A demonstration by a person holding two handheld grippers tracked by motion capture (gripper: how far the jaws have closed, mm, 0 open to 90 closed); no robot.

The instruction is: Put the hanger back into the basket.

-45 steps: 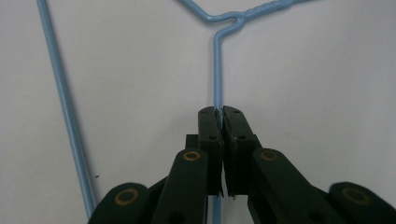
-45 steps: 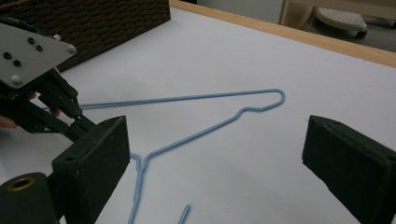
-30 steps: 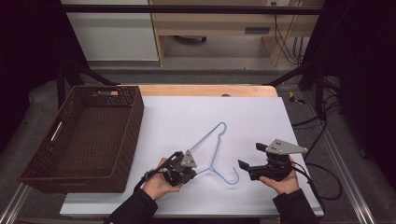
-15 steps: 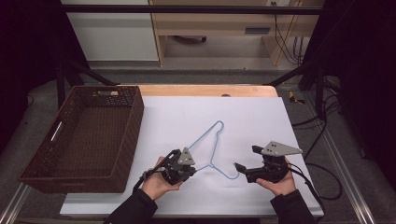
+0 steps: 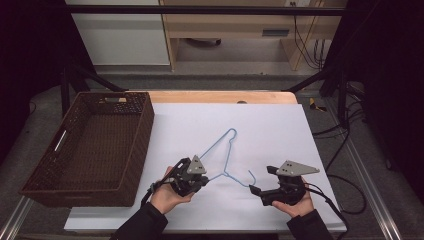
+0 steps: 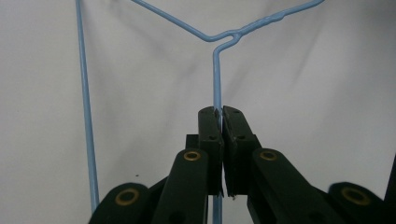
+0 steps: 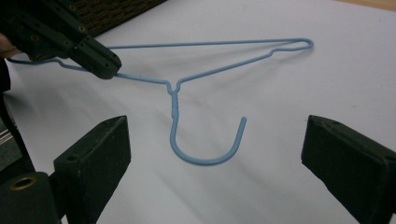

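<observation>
Left tool clamped on hanger, mid-table.

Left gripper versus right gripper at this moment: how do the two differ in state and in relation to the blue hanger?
The left gripper has its jaws shut on the blue hanger, pinching one sloping wire arm near the neck. The right gripper has its jaws wide open, holding nothing. The left touches the hanger; the right sits apart, facing the hook end. Both are black, hand-held, and low over the white table cover.
</observation>
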